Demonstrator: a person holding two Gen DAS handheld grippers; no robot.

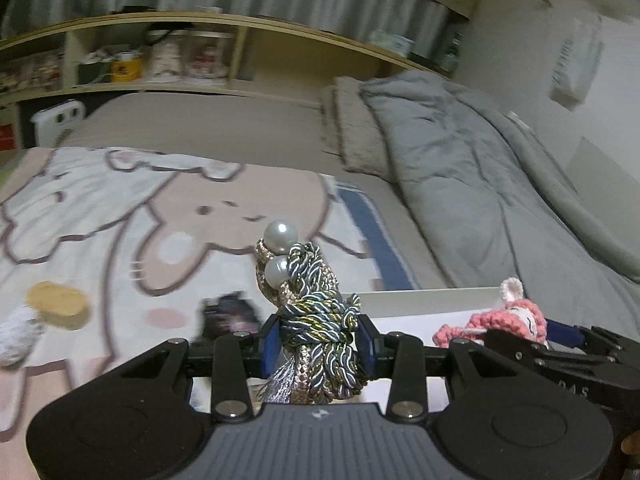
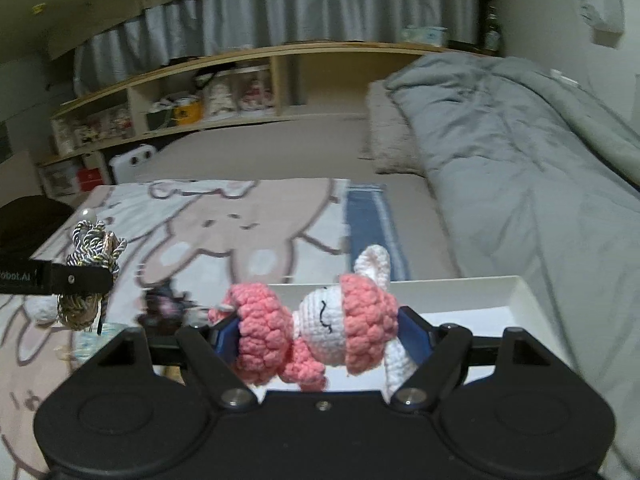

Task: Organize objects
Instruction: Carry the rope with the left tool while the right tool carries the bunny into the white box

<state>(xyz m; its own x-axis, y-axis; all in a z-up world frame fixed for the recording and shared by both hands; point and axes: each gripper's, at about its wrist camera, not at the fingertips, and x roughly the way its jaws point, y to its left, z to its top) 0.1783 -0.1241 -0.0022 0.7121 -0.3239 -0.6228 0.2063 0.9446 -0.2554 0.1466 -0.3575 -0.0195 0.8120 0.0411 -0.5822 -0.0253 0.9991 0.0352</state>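
The left gripper point(image 1: 318, 346) is clamped on a cord bundle point(image 1: 320, 312), a knot of twisted blue-grey, gold and beige rope with two pearl beads point(image 1: 280, 236) standing up at its top and a silvery tassel hanging below the blue pads. The right gripper point(image 2: 320, 336) grips a crochet doll point(image 2: 320, 332) lying sideways between its pads: pink wool, a white face with stitched black eyes, and a white ear pointing up.

Just beyond both grippers lies a white tray point(image 2: 460, 292), its near rim behind the doll. Left of the tray, on a cartoon-print blanket point(image 1: 120, 208), sit a blurred dark item point(image 1: 226, 316), a tan round piece point(image 1: 58, 304) and a white fluffy thing point(image 1: 16, 336).

In the right wrist view the left gripper's side bears white lettering ending "obot.AI". In the left wrist view the right gripper's body shows faint characters like "DAS", too blurred to be sure.

Farther off are a grey quilt point(image 1: 480, 168), a wooden shelf point(image 1: 200, 52) with a yellow jar point(image 1: 126, 68) whose label is unreadable, and a grey curtain point(image 2: 280, 8).
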